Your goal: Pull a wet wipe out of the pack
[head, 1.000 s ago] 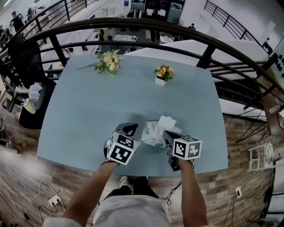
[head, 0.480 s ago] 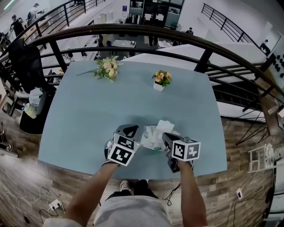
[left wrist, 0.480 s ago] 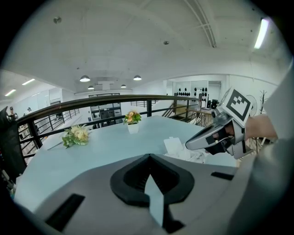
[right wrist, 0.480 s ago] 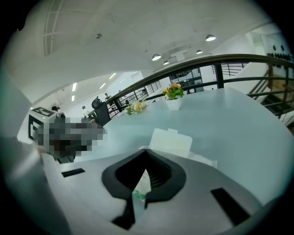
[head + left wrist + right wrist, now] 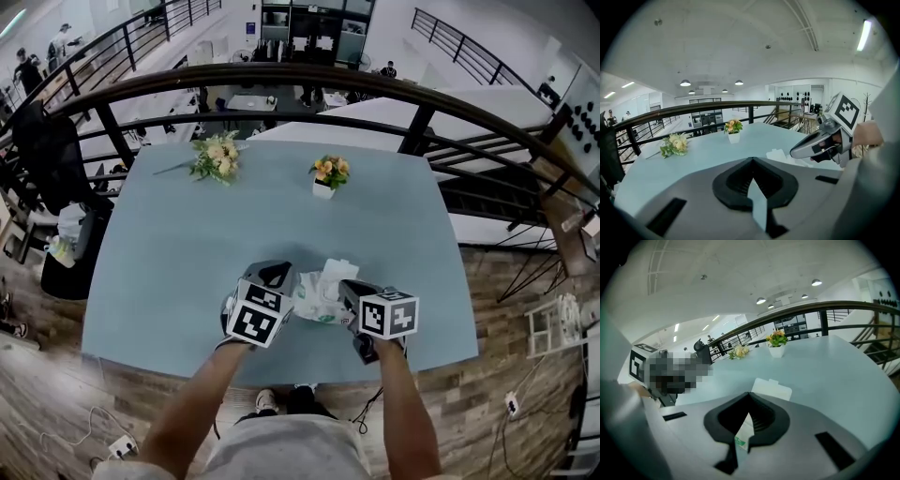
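Blue table (image 5: pixel 187 244) fills most of the head view, and its middle is bare. The decor sits well apart at the far side: a loose bouquet (image 5: pixel 216 155) far left and a small flower pot (image 5: pixel 325 175) about far centre, so neither interferes with the work zone. All the work is at the near edge, close to the person, probably so both arms can stay short and steady. The wet wipe pack (image 5: pixel 319 298) lies on the table between the two grippers, crumpled and touching both. The left gripper (image 5: pixel 752 183) comes at it from the left with its jaws together on a thin pale sliver. I read that as the pack's left edge, but can't tell film from wipe in that view. The right gripper (image 5: pixel 747 420) comes from the right, jaws likewise closed, pinching a white film edge (image 5: pixel 742 437) with green print, so that is pack material and not a wipe. The two-sided pinch looks like an anchor or a spread, holding the soft pack taut so it doesn't drag along when something is pulled. A white flap (image 5: pixel 771 389) stands up at the pack's far side, just beyond the right jaws. It looks like the reseal lid, peeled open. No wipe is visibly drawn out yet. Judgement: this is the early, pack-securing stage. One gripper needs to release and regrip at the opening under the flap, and the risk is the light pack lifting with the pull.
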### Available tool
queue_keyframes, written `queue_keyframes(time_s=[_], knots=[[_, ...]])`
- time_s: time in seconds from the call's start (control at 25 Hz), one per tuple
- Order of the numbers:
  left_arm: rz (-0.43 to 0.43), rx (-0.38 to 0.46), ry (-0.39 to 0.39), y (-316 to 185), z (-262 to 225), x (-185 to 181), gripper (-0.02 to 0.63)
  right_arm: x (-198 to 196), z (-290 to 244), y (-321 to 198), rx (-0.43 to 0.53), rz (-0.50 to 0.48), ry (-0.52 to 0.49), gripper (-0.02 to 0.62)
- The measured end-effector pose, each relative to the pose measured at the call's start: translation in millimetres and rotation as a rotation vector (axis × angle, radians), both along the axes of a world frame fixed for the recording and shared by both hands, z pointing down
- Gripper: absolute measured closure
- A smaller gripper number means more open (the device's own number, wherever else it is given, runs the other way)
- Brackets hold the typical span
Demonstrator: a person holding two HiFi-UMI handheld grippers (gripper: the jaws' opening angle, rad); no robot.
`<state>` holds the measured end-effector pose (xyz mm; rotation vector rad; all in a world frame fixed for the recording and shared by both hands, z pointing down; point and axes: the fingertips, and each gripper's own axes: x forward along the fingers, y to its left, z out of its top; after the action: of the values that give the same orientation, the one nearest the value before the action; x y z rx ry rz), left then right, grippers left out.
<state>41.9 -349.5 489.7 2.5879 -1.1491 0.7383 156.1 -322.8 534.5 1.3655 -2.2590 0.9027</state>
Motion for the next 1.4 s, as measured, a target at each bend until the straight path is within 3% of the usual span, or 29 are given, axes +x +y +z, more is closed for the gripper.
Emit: queue_keyframes(time_s=[0.64,1.4], knots=[[0.024,0.019,-0.013,-8,-13,19,0.612,4,-23,-12,0.061,-0.011,-0.004,0.592],[-0.034,0.049,-0.032,-16,-28,-8,0.612,-25,-60,-42,0.142,-0.086,-0.027,0.592]])
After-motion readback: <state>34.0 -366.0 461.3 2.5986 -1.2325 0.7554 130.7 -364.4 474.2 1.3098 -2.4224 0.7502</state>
